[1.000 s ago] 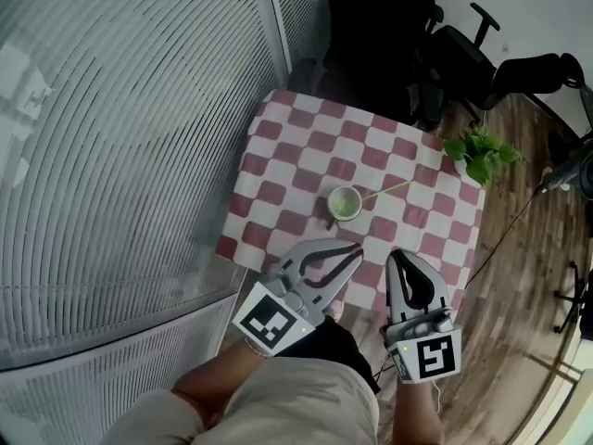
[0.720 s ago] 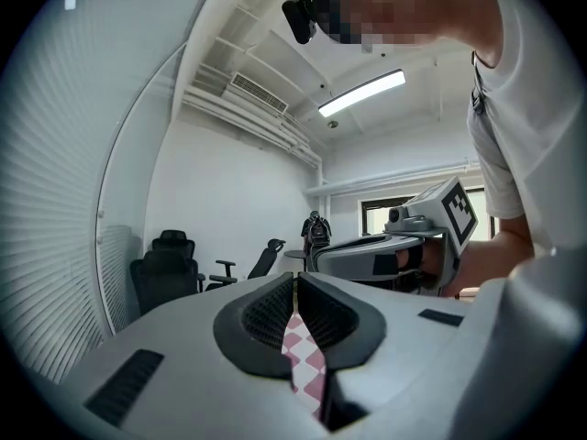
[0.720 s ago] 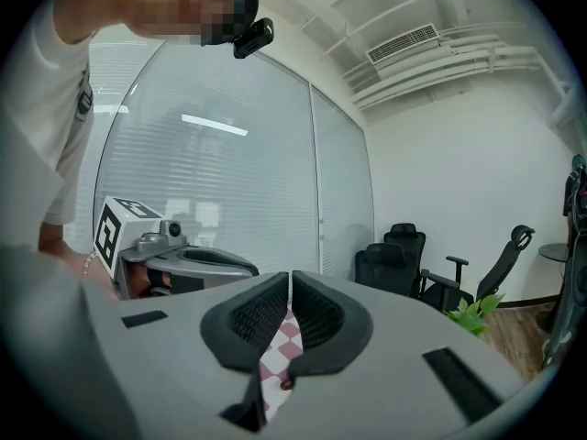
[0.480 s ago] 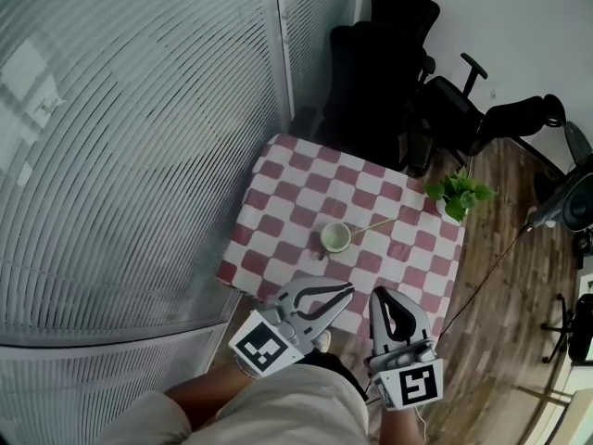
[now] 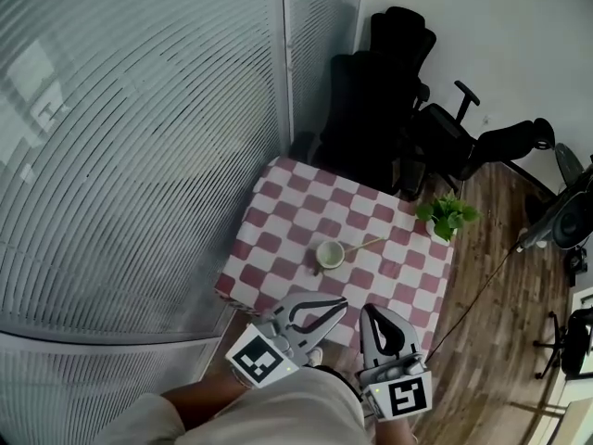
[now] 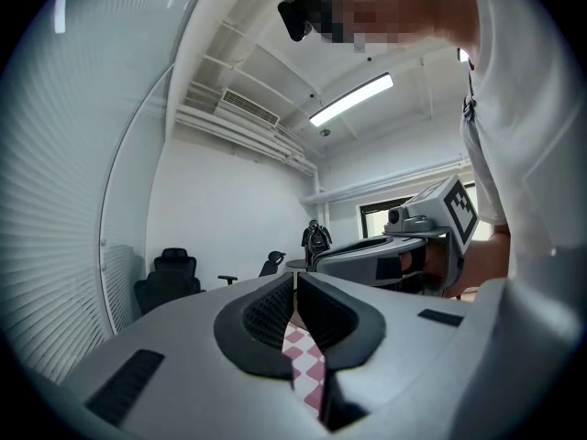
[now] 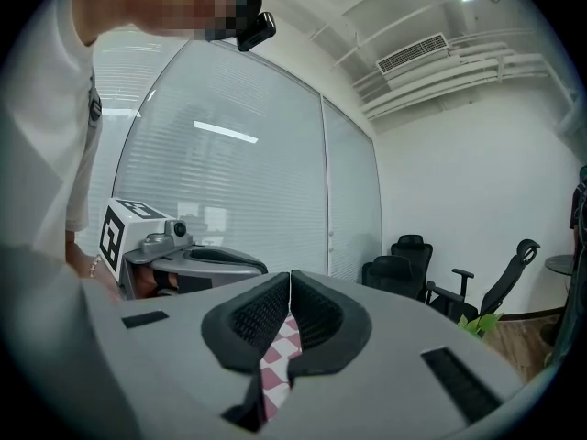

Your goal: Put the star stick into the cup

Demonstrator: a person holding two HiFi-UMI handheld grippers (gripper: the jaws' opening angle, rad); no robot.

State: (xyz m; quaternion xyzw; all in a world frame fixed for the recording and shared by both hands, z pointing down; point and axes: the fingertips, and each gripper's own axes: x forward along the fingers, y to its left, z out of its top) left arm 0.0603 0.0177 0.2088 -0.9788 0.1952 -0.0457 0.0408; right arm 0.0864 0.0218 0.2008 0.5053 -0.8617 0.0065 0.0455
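A tall glass wall with fine horizontal white blinds [image 5: 139, 156] fills the left of the head view, and a brown wooden plank floor [image 5: 491, 276] spreads out at the right. A cluster of black high-backed office chairs [image 5: 380, 91] stands against the white wall beyond the table. The small square table covered in a red-and-white checked cloth [image 5: 278, 221] sits below them, seen from well above. At the bottom of that view the person holds both tools above the table's near edge, pointing toward it. The grey left gripper with its black-and-white marker cube [image 5: 341, 302] has its jaws brought together at the tips with nothing between them, as the left gripper view [image 6: 295, 278] confirms, with only checked cloth showing through the slit lower down. The grey right gripper [image 5: 371, 310] just beside it is likewise closed and empty, its ribbed black pads meeting in the right gripper view [image 7: 290, 276]. A small leafy green potted plant [image 5: 445, 216] stands at the table's far right corner. Near the middle of the cloth is the round pale green cup [image 5: 329, 254], upright, its mouth open to the camera. The star stick [image 5: 363, 246] is a thin, pale yellow-green rod lying flat on the cloth outside the cup, slanting away from the cup's right side toward the plant; its star end is too small to make out, and neither gripper is near it.
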